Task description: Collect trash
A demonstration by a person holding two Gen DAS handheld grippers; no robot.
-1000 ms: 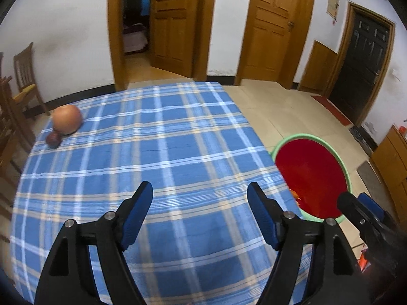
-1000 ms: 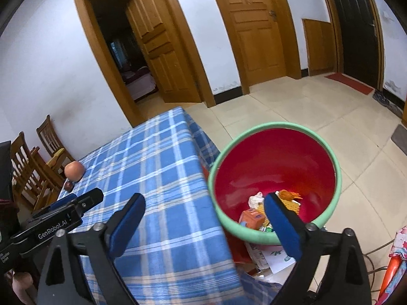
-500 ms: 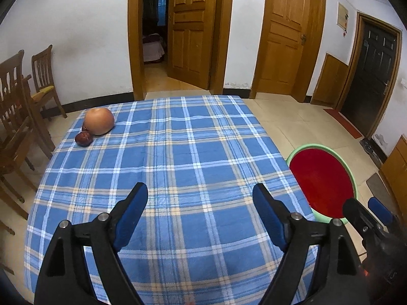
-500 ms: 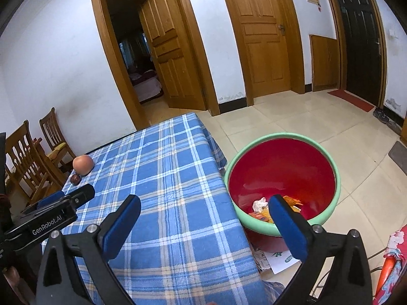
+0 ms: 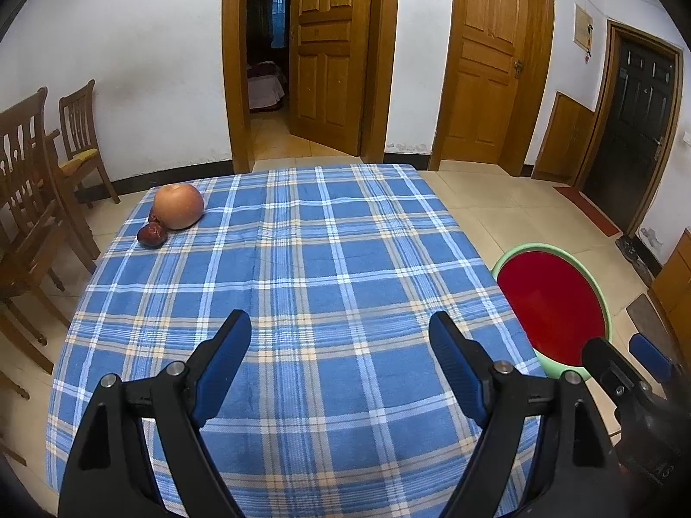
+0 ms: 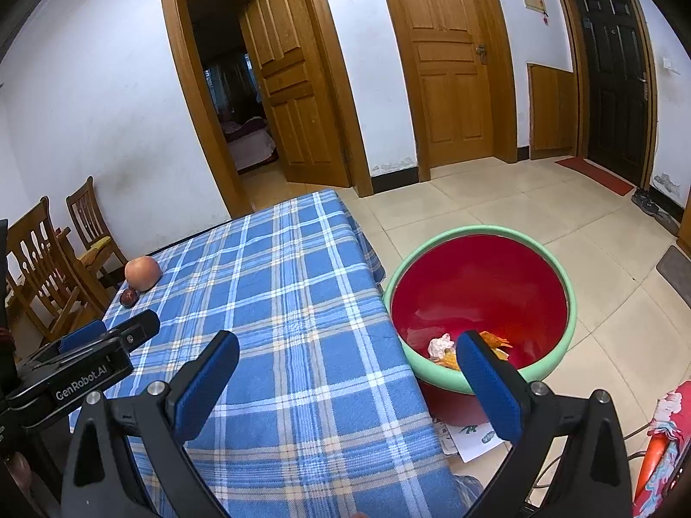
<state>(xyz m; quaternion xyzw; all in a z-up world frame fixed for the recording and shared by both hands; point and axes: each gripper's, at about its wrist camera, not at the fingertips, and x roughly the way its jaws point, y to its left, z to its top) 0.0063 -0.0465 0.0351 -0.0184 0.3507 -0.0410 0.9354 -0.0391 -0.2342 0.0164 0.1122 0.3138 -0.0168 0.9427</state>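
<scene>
Two empty grippers over one checked table

The left gripper (image 5: 339,362) and right gripper (image 6: 345,371) gaped wide, holding nothing; the left's jaws had just been opening. One red basin (image 6: 479,289) beside the table (image 5: 302,267) held the trash (image 6: 442,347); two fruits (image 5: 179,206) lay far-left.

The tablecloth (image 5: 302,285) is woven cloth, matt, with a blue check. The basin (image 6: 479,298) at the right looks like smooth plastic, glossy red inside with a pale green rim. In it lies crumpled paper (image 6: 440,344). The doors (image 5: 490,64) in the upper part are varnished wood with a soft shine. The chairs (image 5: 34,181) at the left are wood too. The floor tiles (image 6: 561,211) are smooth and slightly glossy.
</scene>
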